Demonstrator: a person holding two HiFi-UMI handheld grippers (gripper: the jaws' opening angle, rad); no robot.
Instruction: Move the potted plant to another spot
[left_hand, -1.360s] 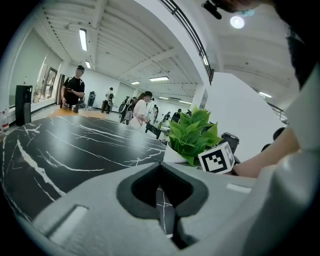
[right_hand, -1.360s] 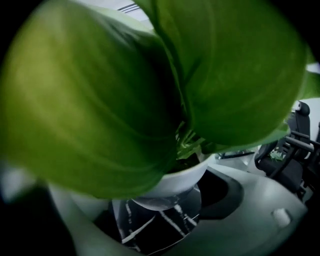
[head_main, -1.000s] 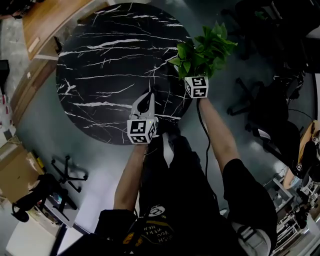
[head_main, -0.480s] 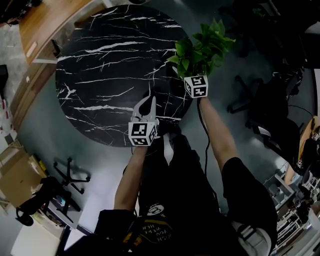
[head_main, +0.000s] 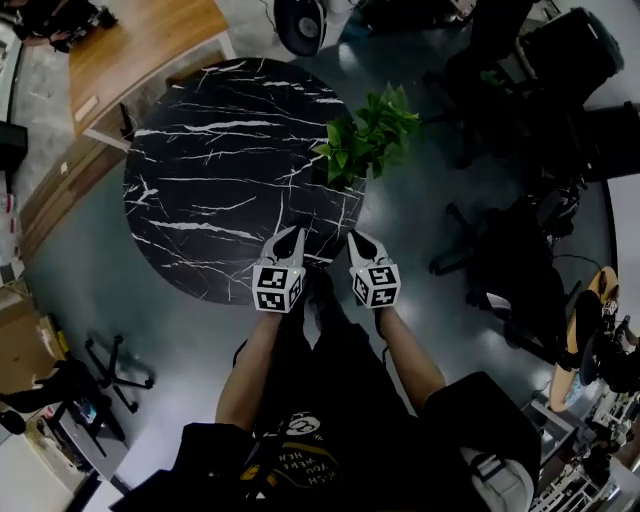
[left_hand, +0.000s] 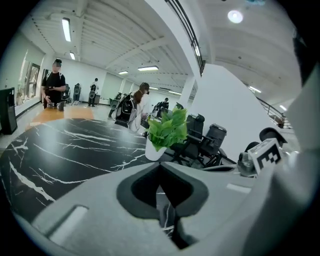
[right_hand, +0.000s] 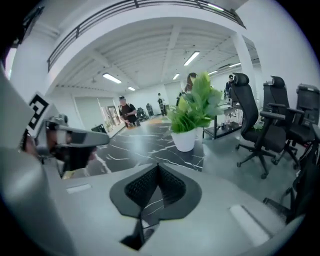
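The potted plant (head_main: 362, 147), green leaves in a small white pot, stands free at the right edge of the round black marble table (head_main: 220, 180). It also shows ahead in the left gripper view as the plant (left_hand: 165, 132) and in the right gripper view as the plant (right_hand: 192, 117). My right gripper (head_main: 358, 240) is shut and empty, hanging at the table's near edge, well short of the pot. Beside it my left gripper (head_main: 291, 235) is shut with nothing between its jaws.
Black office chairs (right_hand: 265, 125) stand on the grey floor right of the table. A wooden desk (head_main: 140, 45) lies beyond the table's far left. Several people (left_hand: 52, 85) stand far off in the hall. More chairs and clutter (head_main: 90, 370) sit at the lower left.
My right gripper has let go of the plant, pulled back to the table's near edge and closed. The left gripper shifted slightly. The plant stays at the table's right edge.
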